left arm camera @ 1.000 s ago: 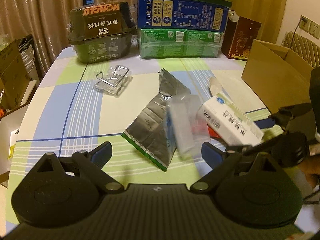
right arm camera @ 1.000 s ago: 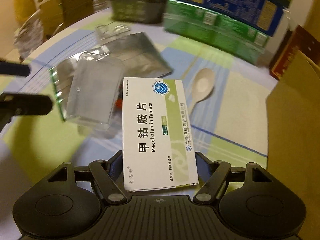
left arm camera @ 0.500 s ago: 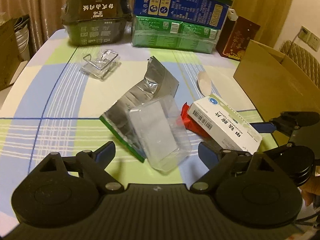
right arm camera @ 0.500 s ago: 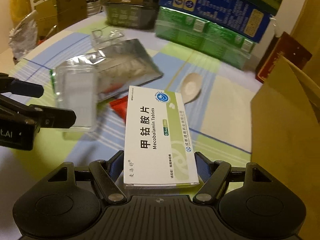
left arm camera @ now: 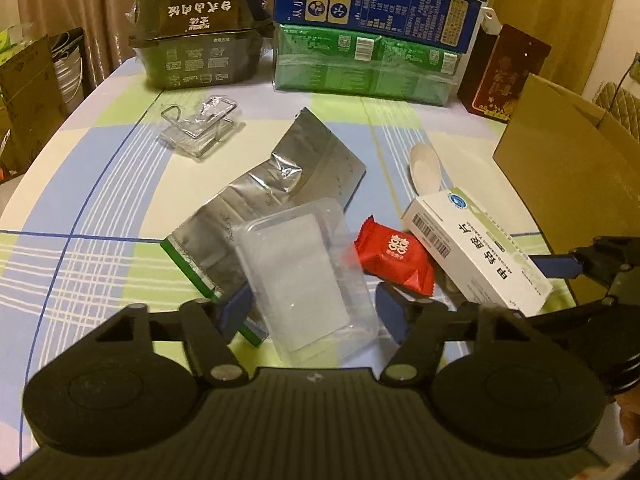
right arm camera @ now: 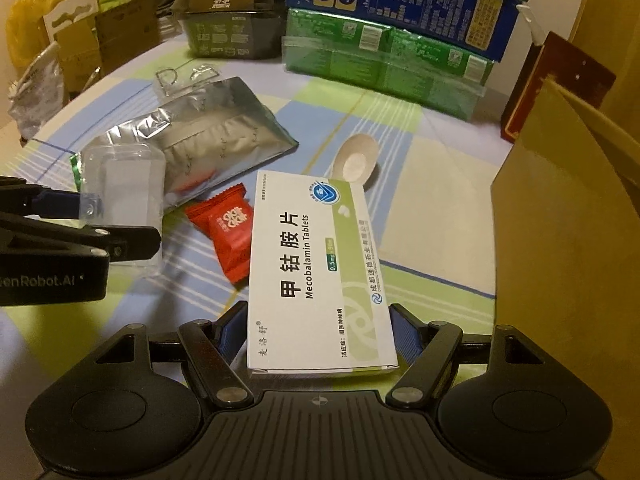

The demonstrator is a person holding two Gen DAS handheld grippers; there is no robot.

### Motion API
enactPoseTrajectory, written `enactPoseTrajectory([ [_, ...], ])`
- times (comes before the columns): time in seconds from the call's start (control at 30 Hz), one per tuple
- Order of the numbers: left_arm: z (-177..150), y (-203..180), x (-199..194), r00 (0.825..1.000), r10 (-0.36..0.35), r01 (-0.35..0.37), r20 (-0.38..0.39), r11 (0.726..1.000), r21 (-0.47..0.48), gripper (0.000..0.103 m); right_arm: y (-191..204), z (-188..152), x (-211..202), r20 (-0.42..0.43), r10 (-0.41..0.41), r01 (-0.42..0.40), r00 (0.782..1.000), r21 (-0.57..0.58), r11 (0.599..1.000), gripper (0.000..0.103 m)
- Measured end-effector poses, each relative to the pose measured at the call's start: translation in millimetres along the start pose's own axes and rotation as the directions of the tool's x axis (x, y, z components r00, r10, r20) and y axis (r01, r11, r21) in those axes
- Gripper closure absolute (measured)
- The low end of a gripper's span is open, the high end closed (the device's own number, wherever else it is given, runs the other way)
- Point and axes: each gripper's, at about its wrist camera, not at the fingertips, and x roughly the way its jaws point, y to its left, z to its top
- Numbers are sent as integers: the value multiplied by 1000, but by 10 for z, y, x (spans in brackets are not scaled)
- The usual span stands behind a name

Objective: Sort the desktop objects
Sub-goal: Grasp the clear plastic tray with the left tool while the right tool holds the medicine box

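Sorting has barely begun: your right gripper (right arm camera: 318, 330) clamps the tablet box (right arm camera: 320, 276), your left gripper (left arm camera: 314, 306) pinches the clear plastic tray (left arm camera: 304, 276), while the foil pouch (left arm camera: 276, 196), red candy (left arm camera: 394, 256) and spoon (left arm camera: 425, 168) lie loose.

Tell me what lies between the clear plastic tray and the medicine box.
A red candy packet lies on the tablecloth between the clear plastic tray and the medicine box; the left wrist view shows it best.

The right gripper (right arm camera: 318, 330) is clamping the tablet box (right arm camera: 318, 276), which is hovering just right of the red candy (right arm camera: 226, 232).
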Motion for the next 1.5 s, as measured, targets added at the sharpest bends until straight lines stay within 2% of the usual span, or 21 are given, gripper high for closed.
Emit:
enactPoseTrajectory([
  [0.23,-32,132,-76,1000,-2,3,-21,1000,6,42,-18,12,-30,-12,60,-60,998,40,997,32],
  [0.37,-81,221,-171,991,-101,105,-89,994,43,42,0,21,-67,-15,81,-81,997,38,996,32],
  [0.4,-111,223,-201,990,-106,111,-96,992,56,42,11,18,-71,-15,84,-84,996,30,996,32],
  [0.67,-210,130,-197,996,-19,27,-86,996,86,35,7,-4,-33,-9,81,-81,997,10,997,31],
  [0.83,-227,11,-167,997,-6,19,-82,988,152,35,-54,-2,10,-2,80,-80,997,17,997,30],
  [0.97,-267,-16,-112,994,-2,21,-105,984,180,38,-105,20,42,19,82,-83,996,43,996,22],
  [1.07,-268,10,-94,993,-8,28,-117,984,174,50,-180,30,62,30,103,-106,994,100,989,21],
  [1.23,-266,5,-90,993,-11,32,-119,983,180,50,-297,56,85,39,127,-132,991,186,974,21],
  [1.33,-265,-5,-82,993,-11,33,-118,982,188,50,-318,71,99,22,137,-139,990,207,968,22],
  [1.37,-266,-4,-75,993,-11,33,-119,982,187,50,-314,76,94,19,137,-138,990,206,969,31],
  [1.4,-266,-1,-69,993,-10,33,-121,982,185,50,-310,82,88,16,137,-138,990,204,969,35],
  [1.5,-269,9,-52,992,-5,28,-126,982,184,50,-303,92,56,7,113,-112,994,205,972,35],
])
